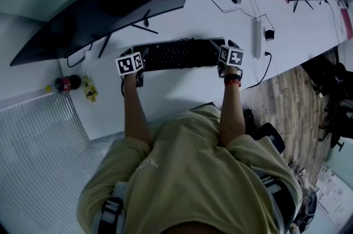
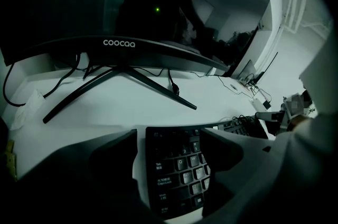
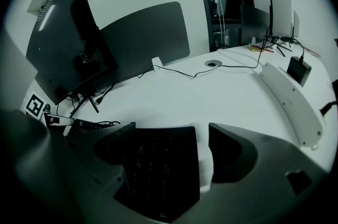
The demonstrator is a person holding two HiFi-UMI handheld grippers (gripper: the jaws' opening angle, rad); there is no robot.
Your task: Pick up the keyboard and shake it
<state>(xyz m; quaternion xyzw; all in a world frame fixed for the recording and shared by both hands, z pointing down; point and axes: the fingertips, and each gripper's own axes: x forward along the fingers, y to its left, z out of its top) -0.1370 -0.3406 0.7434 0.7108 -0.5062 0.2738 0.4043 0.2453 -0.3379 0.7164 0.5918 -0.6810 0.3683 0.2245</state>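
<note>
Left tool (image 2: 168, 136) and right tool (image 3: 171, 130) each have their jaws apart, straddling opposite ends of the black keyboard (image 1: 179, 54), which lies on a white counter (image 1: 176, 97). A curved monitor (image 1: 110, 1) stands behind it. Wood-plank floor (image 1: 281, 100) shows at right.

head view: above the person, facing steeply down, well back, wide over the bench (image 1: 182, 28) | left gripper view: low on the left tool (image 2: 169, 138), close over the keyboard (image 2: 177, 165), facing the monitor (image 2: 158, 6) | right gripper view: low on the right tool (image 3: 171, 136), close, facing across the bench | shared: keyboard, monitor, bench
</note>
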